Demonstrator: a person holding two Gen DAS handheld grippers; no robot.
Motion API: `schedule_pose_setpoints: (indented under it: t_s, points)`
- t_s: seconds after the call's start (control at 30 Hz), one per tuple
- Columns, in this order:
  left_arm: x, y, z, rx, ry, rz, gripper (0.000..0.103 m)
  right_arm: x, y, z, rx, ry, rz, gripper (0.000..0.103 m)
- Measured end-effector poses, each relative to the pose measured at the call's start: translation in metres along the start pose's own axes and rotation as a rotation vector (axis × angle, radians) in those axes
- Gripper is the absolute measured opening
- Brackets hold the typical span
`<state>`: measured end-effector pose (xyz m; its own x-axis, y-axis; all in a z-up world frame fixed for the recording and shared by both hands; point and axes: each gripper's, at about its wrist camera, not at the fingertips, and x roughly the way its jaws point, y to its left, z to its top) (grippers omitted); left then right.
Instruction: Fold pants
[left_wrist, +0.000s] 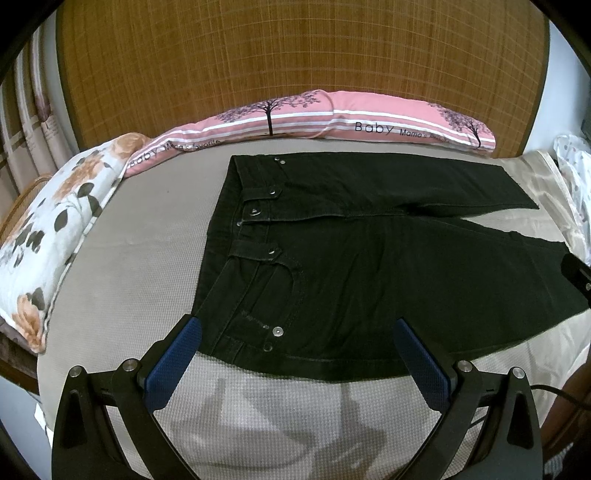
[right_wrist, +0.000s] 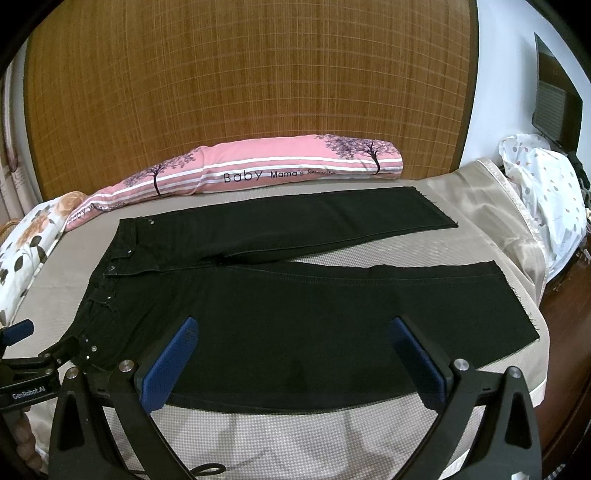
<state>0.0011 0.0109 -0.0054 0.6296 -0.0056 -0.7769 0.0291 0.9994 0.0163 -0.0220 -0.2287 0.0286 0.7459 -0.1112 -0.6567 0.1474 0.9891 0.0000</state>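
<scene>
Both sets of jaws stand wide apart and grasp nothing: we see the left gripper (left_wrist: 297, 332) poised over the near edge of the black pants (left_wrist: 369, 258) at the waistband end, and the right gripper (right_wrist: 293, 330) poised over the near leg further right. We find the pants spread flat on the grey textured bed cover (left_wrist: 129, 258), waistband to the left, both legs running out to the right and parting slightly toward the hems. Metal snaps glint along the waistband (left_wrist: 255, 211). At the far side a pink bolster (left_wrist: 332, 118) printed with trees lies along a woven bamboo screen (left_wrist: 295, 48); a floral pillow (left_wrist: 51, 221) sits at the left. To the right we see a shiny beige sheet (right_wrist: 491, 199).
</scene>
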Motion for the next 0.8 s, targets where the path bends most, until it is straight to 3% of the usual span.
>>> schedule_pose_setpoints:
  t_s: [0.1,0.27,0.5,0.57,0.73,0.8]
  points:
    - [0.003,0.002,0.002,-0.008,0.002,-0.014,0.103,0.002,0.001,-0.001,-0.004,0.002,0.002,0.103]
    - [0.014,0.020,0.019,-0.061,0.008,-0.108,0.103,0.015,0.006,0.002,-0.016,0.021,0.044,0.103]
    - [0.050,0.072,0.079,-0.186,0.016,-0.188,0.101,0.044,0.014,0.021,-0.043,0.071,0.092,0.103]
    - [0.066,0.087,0.100,-0.204,0.020,-0.198,0.098,0.056,0.017,0.030,-0.045,0.083,0.099,0.103]
    - [0.112,0.119,0.150,-0.250,0.054,-0.267,0.075,0.093,0.032,0.057,-0.066,0.108,0.111,0.103]
    - [0.129,0.125,0.164,-0.252,0.064,-0.296,0.070,0.106,0.039,0.068,-0.079,0.109,0.116,0.103]
